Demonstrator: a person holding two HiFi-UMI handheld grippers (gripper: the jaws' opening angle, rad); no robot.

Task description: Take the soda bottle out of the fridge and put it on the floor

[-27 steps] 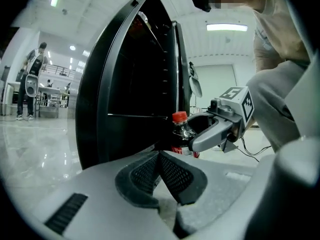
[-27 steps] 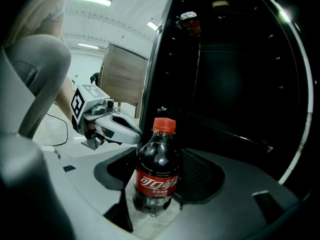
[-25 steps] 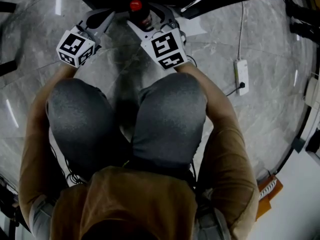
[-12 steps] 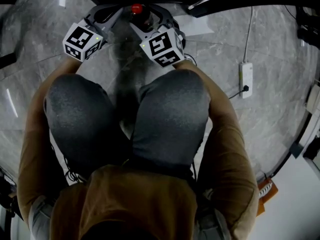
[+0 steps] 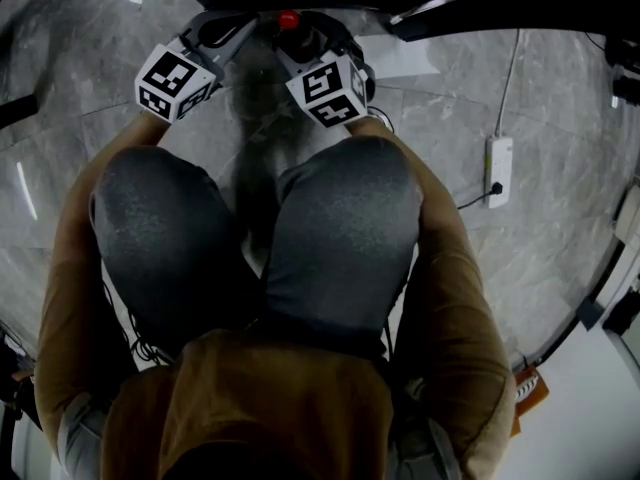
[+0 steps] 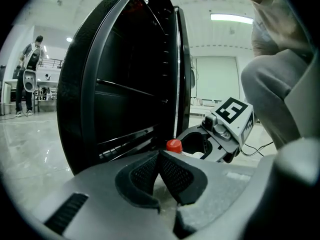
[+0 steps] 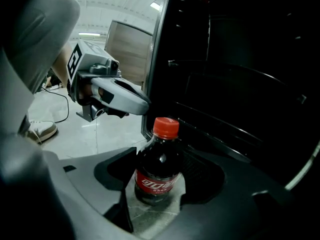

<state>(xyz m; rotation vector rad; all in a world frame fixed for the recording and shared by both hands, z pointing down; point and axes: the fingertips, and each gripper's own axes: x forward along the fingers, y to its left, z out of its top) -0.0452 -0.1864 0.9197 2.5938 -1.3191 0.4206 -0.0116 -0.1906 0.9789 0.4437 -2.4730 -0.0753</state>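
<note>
Right gripper view shows the right gripper [image 7: 156,186] grasping the soda bottle [image 7: 157,166], its 2 pads pressed against the bottle's sides. The bottle is upright with its red cap [image 7: 165,127] on. Its base seems to rest on the marble floor [image 7: 152,216], just in front of the open black fridge [image 7: 240,84]. The left gripper [image 6: 159,160] is empty, its 2 pads closed together, near the bottle.

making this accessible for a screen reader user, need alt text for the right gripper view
A soda bottle with a red cap stands upright, clamped in the jaws of the right gripper, down at the pale marble floor. The black open fridge fills the right side, and the left gripper, jaws together, hangs at upper left.
</note>
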